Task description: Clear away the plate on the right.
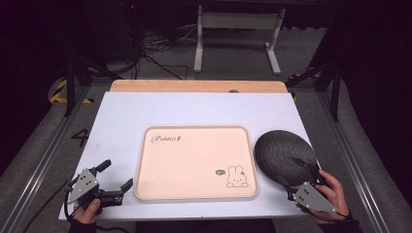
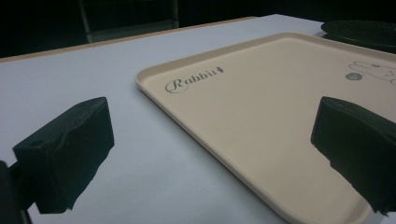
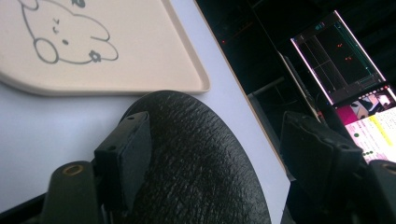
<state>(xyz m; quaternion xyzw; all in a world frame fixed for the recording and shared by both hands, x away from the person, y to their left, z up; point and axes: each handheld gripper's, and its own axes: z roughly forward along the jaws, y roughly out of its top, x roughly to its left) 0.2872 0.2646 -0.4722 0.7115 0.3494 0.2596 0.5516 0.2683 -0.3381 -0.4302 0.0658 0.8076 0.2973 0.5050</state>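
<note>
The right gripper [image 1: 307,171], jaws spread around the black textured plate [image 1: 284,156] and not yet clamping its rim, could nudge it off the desk [image 1: 121,116] edge, while the left gripper [image 1: 116,177] idles with its jaws spread wide.

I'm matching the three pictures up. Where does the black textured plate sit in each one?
High view: black plate at right, beside the tray.
Left gripper view: top right corner, beyond the tray.
Right gripper view: bottom centre, between the jaws.
Shared landmark: the tray's rabbit drawing.

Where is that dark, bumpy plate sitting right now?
In the high view the black textured plate lies at the table's right, just beside the beige rabbit tray.
</note>
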